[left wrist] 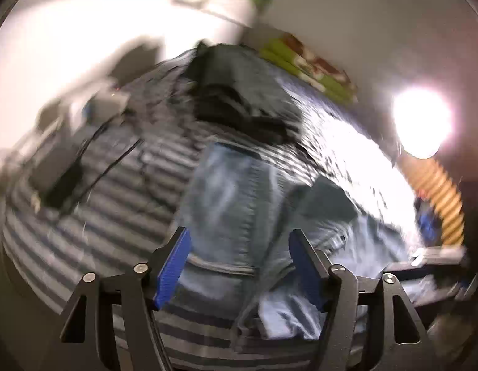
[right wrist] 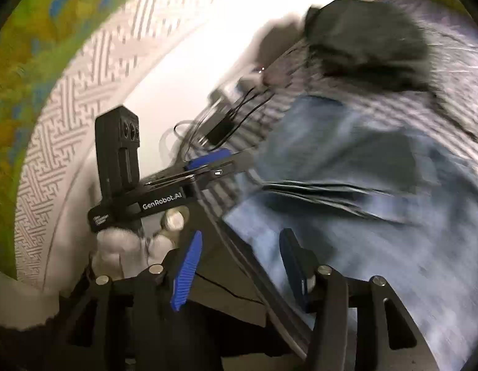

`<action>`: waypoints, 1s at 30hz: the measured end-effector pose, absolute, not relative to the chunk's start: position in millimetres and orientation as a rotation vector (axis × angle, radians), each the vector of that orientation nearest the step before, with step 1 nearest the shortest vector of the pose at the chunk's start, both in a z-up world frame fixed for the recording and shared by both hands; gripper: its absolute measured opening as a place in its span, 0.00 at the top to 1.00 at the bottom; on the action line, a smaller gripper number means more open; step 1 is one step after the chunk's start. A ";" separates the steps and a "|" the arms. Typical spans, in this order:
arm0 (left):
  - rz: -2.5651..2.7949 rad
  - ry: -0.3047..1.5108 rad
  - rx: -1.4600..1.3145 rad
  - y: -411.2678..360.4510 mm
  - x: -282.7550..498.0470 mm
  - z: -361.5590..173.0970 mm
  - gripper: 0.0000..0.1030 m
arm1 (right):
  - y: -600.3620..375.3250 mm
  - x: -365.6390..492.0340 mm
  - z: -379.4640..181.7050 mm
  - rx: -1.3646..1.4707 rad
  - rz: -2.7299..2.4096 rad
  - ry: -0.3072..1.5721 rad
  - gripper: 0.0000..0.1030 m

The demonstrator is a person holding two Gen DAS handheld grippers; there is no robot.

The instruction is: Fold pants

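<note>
Pale blue jeans (left wrist: 239, 191) spread flat on a striped bed (left wrist: 93, 222), seen blurred from both wrist cameras. In the left wrist view, left claw (left wrist: 239, 266) released, blue pads wide apart and nothing pressed between them, with the denim directly ahead and below: a hem or band edge crossing just beyond the pads, one leg running as a long strip from the lower centre up toward the middle of the frame, a second part fanning off to the lower right. Long axis of that leg therefore roughly in line with the left claw's own pointing, far end toward a heap of dark clothes (left wrist: 242, 92) at upper centre. In the right wrist view, right claw (right wrist: 239, 266) also released (no cloth between its pads), straddling the jeans' left edge, bulk of the denim filling the right half of the frame. Left claw visible there at centre left, a gloved hand (right wrist: 124, 247) beneath it, beside the same edge. By this reading, both claws close to the garment; which is nearer, unclear through the blur.
</note>
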State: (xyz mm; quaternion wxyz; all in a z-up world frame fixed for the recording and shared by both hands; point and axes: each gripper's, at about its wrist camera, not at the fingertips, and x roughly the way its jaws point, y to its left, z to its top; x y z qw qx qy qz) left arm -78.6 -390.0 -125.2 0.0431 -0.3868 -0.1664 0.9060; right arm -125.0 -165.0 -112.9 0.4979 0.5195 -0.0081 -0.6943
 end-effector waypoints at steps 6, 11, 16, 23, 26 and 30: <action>2.698 0.224 -1.244 -299.5 -95.5 -123.8 0.18 | -59.0 -170.7 -128.4 1.396 -1.895 -0.185 0.52; 2.609 0.383 -1.342 -281.1 -110.3 -148.8 0.18 | -56.8 -218.9 -153.8 1.502 -1.828 -0.362 0.52; 2.610 0.355 -1.377 -287.1 -130.9 -160.3 0.18 | -100.2 -244.3 -186.9 1.604 -1.746 -0.362 0.52; 2.625 0.192 -1.381 -310.7 -143.2 -166.2 0.73 | -166.9 -262.0 -186.8 1.554 -1.638 -0.464 0.50; 2.607 -0.092 -1.410 -338.5 -151.6 -172.6 0.75 | -192.3 -281.1 -164.8 1.416 -1.588 -0.562 0.50; 2.593 -0.182 -1.396 -349.2 -152.6 -174.2 0.76 | -187.8 -288.1 -141.0 1.358 -1.646 -0.516 0.50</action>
